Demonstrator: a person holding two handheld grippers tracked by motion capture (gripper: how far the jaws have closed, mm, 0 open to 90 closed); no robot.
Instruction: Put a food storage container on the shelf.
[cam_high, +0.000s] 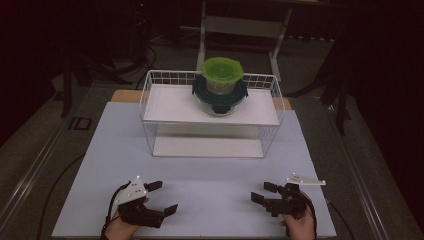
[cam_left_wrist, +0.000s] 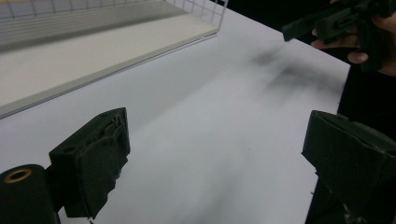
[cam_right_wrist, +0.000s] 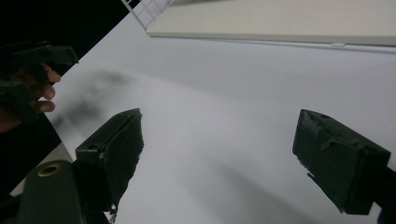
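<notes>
Stacked containers (cam_high: 220, 86) far beyond claws (cam_high: 162, 197).

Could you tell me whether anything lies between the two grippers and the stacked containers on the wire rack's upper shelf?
On the table, nothing lies between the open left gripper or right gripper and the wire rack. The green-lidded container sits on the dark-lidded container on the upper shelf, behind the rack's low wire rim, so the approach must go over that.

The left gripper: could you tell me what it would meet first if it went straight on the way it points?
Probably nothing on the white tabletop. The left gripper, jaws open, points past the rack's near corner, and bare top lies ahead to the edge; the right gripper sits off that line, though depth is unclear.
</notes>
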